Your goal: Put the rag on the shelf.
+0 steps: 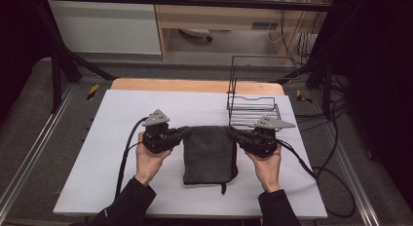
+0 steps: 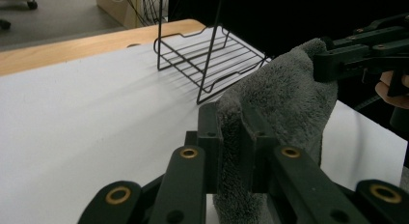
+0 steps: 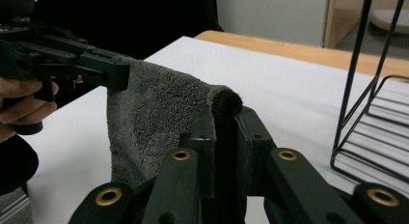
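Observation:
A dark grey towel [image 1: 209, 153] hangs folded between my two grippers above the white table top [image 1: 122, 182]; its lower edge lies on the table. My left gripper [image 1: 184, 132] is shut on the towel's left top corner, and the jaws pinch the cloth [image 2: 284, 93] in the left gripper view. My right gripper [image 1: 233, 133] is shut on the right top corner; in the right gripper view its jaws clamp the folded towel edge [image 3: 144, 118]. Each gripper view also shows the other gripper holding the far corner.
A black wire rack [image 1: 253, 104] stands at the back right of the table, just behind my right gripper. Cables trail off both grippers. A wooden strip [image 1: 195, 84] borders the table's far edge.

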A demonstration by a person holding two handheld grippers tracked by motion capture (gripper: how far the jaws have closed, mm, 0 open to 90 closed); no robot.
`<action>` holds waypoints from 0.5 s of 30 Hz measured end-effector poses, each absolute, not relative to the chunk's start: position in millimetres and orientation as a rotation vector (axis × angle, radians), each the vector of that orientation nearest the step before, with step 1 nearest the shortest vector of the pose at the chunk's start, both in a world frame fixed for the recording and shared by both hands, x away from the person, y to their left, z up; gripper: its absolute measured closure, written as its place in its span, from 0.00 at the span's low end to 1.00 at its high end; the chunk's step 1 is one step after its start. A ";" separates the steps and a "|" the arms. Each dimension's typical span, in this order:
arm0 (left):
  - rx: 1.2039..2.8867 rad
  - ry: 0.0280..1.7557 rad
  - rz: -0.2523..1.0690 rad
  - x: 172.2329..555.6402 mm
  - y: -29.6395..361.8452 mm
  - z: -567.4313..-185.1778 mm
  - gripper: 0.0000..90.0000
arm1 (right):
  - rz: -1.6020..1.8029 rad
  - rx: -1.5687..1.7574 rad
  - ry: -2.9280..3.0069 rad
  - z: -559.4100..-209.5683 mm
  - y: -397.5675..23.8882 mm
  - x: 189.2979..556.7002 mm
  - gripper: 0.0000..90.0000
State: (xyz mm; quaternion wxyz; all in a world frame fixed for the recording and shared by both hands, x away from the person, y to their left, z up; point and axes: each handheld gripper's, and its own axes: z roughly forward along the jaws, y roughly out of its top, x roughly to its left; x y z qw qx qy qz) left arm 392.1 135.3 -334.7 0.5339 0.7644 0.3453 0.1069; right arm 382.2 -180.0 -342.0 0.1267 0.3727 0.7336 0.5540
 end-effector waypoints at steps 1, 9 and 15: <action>1.819 0.816 0.257 391.4 134.7 -332.9 0.89 | 1.609 1.074 2.129 -339.8 -180.8 380.8 0.89; 1.793 0.784 0.278 389.1 128.2 -315.4 0.89 | 1.624 1.034 2.076 -323.2 -187.8 373.3 0.89; 1.772 0.758 0.294 389.0 120.3 -302.6 0.89 | 1.629 1.011 2.031 -311.6 -194.7 370.0 0.89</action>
